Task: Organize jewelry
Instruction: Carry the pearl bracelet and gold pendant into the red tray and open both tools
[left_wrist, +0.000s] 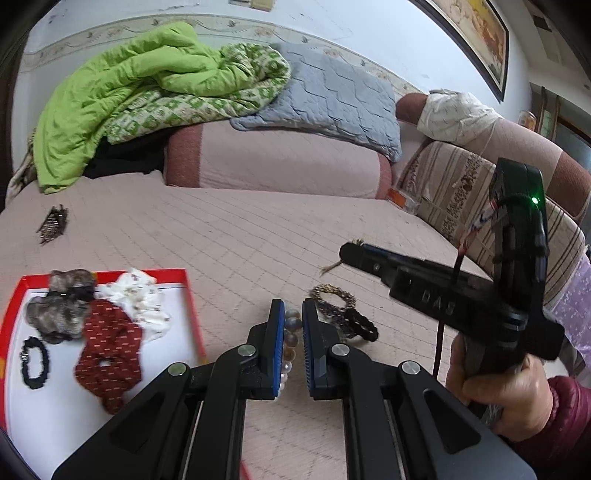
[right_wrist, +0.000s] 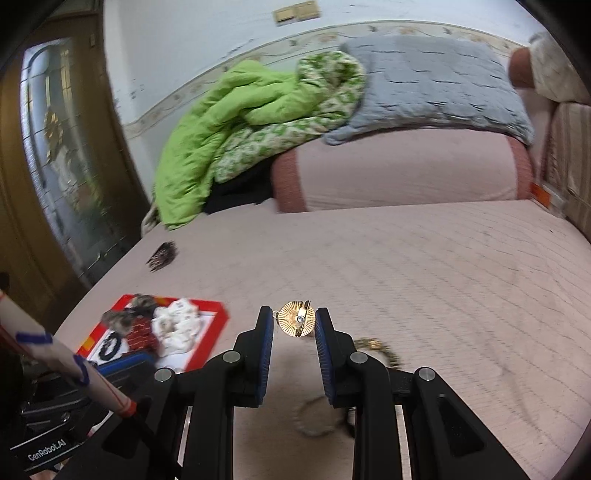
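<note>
My left gripper is shut on a bracelet of large round beads, held between its blue pads just right of the red-rimmed tray. The tray holds grey, white and dark red scrunchies and a black bead bracelet. A gold-and-black chain bracelet and a black band lie on the bed beyond the left gripper. My right gripper is shut on a round gold fan-shaped brooch, held above the bed. The right gripper also shows in the left wrist view. The tray shows in the right wrist view.
A pink quilted bedspread covers the bed. A dark hair clip lies far left. A green duvet, grey pillow and pink bolster sit at the back. A striped headboard is at the right. A wooden door stands left.
</note>
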